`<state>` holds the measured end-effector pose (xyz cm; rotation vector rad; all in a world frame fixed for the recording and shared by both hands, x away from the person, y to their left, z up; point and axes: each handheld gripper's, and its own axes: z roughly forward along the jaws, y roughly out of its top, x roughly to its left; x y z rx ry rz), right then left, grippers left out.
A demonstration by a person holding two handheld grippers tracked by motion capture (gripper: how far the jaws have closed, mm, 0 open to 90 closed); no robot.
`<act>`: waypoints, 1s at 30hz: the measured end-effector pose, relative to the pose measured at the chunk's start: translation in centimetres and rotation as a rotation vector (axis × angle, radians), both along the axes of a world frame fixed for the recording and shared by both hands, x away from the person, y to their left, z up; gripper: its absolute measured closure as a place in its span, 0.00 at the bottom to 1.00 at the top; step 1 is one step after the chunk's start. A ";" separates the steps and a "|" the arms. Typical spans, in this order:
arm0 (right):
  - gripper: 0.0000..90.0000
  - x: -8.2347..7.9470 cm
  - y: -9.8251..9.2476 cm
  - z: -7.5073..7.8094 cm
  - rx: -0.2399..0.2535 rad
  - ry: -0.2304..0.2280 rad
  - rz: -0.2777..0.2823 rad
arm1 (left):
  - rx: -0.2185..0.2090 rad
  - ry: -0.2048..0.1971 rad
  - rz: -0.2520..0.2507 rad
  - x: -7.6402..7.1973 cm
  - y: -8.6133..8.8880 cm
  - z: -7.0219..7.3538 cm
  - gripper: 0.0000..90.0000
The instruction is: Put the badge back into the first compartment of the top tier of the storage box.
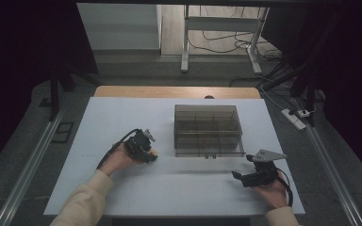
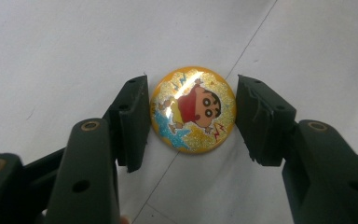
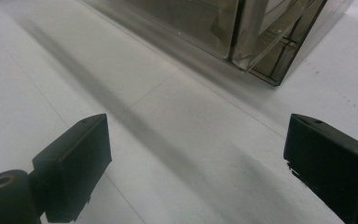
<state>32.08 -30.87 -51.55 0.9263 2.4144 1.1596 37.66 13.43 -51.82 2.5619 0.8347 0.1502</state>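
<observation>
A round yellow glittery badge with a cartoon boy on it lies on the white table. My left gripper is shut on it, one black pad pressing each side of its rim. From above, the left gripper sits left of centre, with the badge a small orange spot at its tip. My right gripper rests near the front right, pointing left. Its jaws stand wide open over bare table.
A smoked transparent box with inner compartments stands at the middle of the white tabletop; its corner is just ahead of the right gripper. A power strip and cables lie on the floor to the right.
</observation>
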 end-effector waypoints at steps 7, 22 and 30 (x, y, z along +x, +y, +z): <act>0.07 0.0 0.0 0.0 -0.002 -0.001 0.000 | -0.008 -0.001 0.003 0.0 0.1 0.0 0.52; 0.07 0.0 -0.1 0.1 0.004 -0.004 -0.001 | -0.043 -0.029 0.016 -0.3 0.4 0.7 0.52; 0.07 -0.1 -0.1 0.1 0.005 -0.009 -0.005 | -0.111 -0.056 0.032 -0.7 1.1 2.0 0.52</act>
